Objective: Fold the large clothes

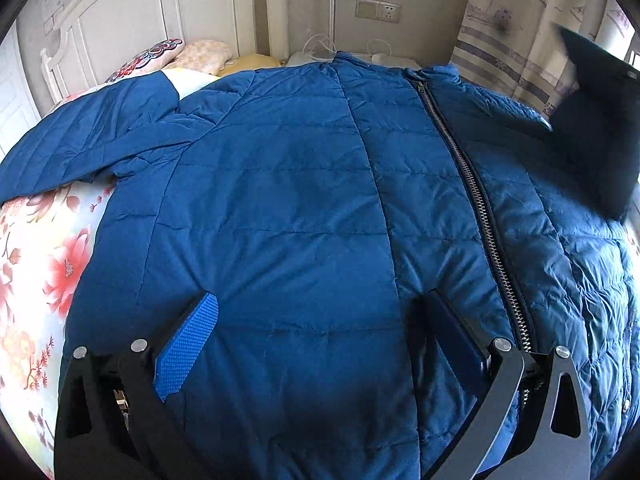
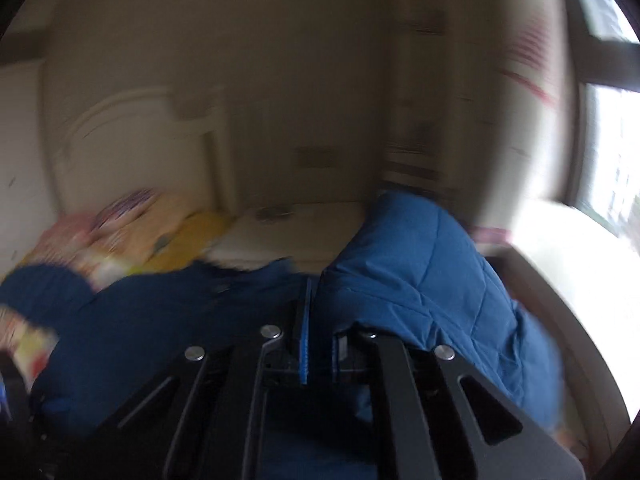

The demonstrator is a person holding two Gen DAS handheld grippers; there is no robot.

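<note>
A large blue quilted jacket [image 1: 288,200] lies spread front-up on the bed, its metal zipper [image 1: 476,208] closed down the middle. My left gripper [image 1: 320,316] hovers low over the jacket's lower front, jaws wide open and nothing between them. One sleeve [image 1: 92,140] lies stretched out at the left. At the right a dark flap of the jacket [image 1: 596,128] stands lifted off the bed. The right wrist view is blurred; there my right gripper [image 2: 316,296] is shut, with a raised fold of the jacket [image 2: 416,272] pinched at its pads and draped over the right finger.
The jacket rests on a floral bedsheet [image 1: 44,272]. Pillows [image 1: 180,56] lie by the white headboard [image 1: 132,12] at the back left. A wall socket [image 1: 378,10] and a patterned curtain [image 1: 508,28] stand behind; a bright window [image 2: 612,152] is at the right.
</note>
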